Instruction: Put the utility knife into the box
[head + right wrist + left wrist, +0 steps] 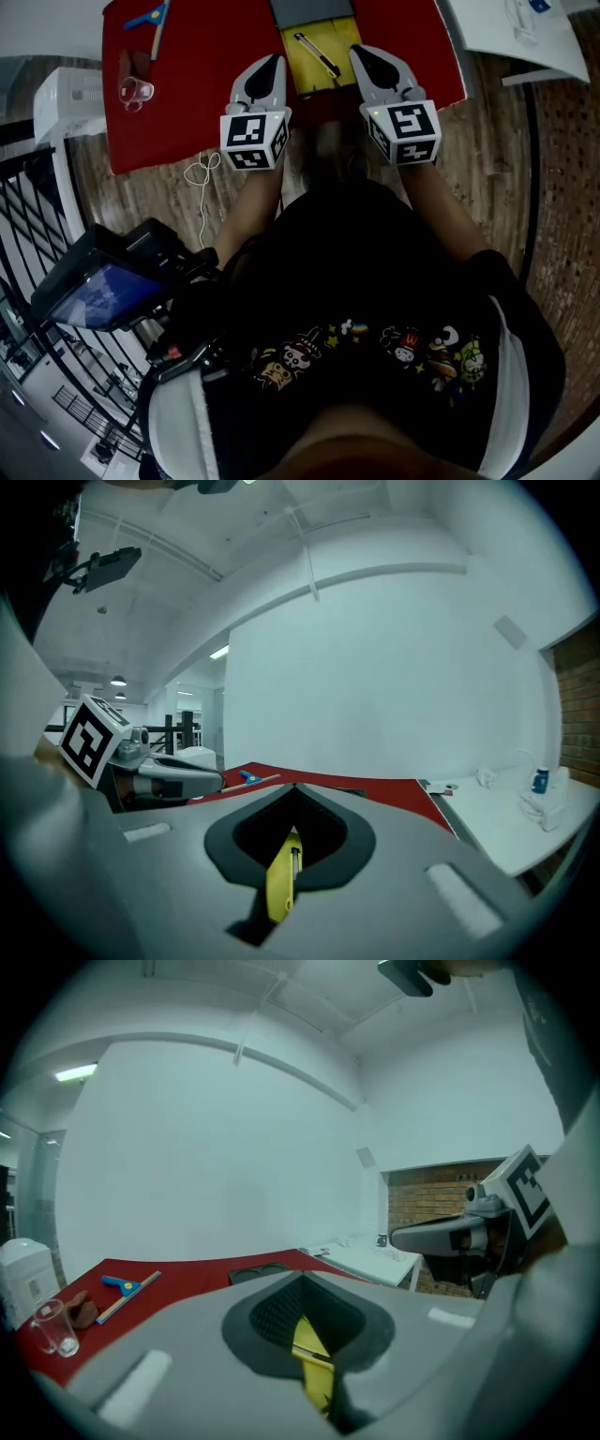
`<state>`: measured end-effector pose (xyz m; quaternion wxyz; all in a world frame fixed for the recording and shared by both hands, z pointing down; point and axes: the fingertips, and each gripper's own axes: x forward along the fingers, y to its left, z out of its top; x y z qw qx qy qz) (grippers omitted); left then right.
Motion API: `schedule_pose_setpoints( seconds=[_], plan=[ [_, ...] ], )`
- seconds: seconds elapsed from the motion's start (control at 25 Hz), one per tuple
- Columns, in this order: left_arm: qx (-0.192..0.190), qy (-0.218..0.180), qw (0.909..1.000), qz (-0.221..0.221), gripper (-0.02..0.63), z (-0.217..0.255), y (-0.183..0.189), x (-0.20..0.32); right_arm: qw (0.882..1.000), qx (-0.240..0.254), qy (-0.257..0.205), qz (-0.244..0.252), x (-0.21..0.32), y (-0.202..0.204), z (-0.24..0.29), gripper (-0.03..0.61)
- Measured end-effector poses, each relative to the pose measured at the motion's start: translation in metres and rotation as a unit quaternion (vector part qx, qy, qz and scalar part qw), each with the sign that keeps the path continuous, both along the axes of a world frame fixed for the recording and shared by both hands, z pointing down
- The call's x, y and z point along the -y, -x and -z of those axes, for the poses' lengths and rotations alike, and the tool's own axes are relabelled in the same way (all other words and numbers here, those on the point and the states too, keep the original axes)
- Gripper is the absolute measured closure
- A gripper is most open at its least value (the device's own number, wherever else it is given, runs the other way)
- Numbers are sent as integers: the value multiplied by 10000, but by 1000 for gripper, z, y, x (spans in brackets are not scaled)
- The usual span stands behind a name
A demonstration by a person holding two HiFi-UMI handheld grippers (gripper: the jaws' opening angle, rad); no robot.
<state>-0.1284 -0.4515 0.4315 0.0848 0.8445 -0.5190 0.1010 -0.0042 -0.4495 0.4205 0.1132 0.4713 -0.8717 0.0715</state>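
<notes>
— Head view, and there's the utility knife (317,54), lying slantwise on the yellow box (300,77), right between the two grippers and level with their tips!

— Neither one touches it. The left gripper (272,64) is clenched on nothing, tips pressed together. The right gripper (364,52) is the same, clamped and empty.

— Their own views agree: jaws together, yellow showing only through the hollow between the pads.

— Ahead of both tips, past the box, a dark tray (312,9) sits on the red table (206,84). Well out to the left gripper's left are a clear cup (135,92) and a blue-handled tool (150,17). Behind that gripper, a white cord (202,173) lies on the wooden floor (487,141).
</notes>
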Motion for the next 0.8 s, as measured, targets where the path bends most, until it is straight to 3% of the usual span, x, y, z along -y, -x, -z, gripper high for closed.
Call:
schedule_pose_setpoints(
  seconds=[0.28,0.48,0.8],
  plan=[
    [-53,-185,9997,135,612,25,8,-33,9998,16,-178,-121,-27,-16,25,555],
    [-87,-204,9996,197,612,-1,29,-24,9997,0,-229,-120,-18,1,3,555],
    [-66,-291,9994,157,612,18,21,-40,9989,69,-360,-289,-33,-12,24,555]
  ],
)
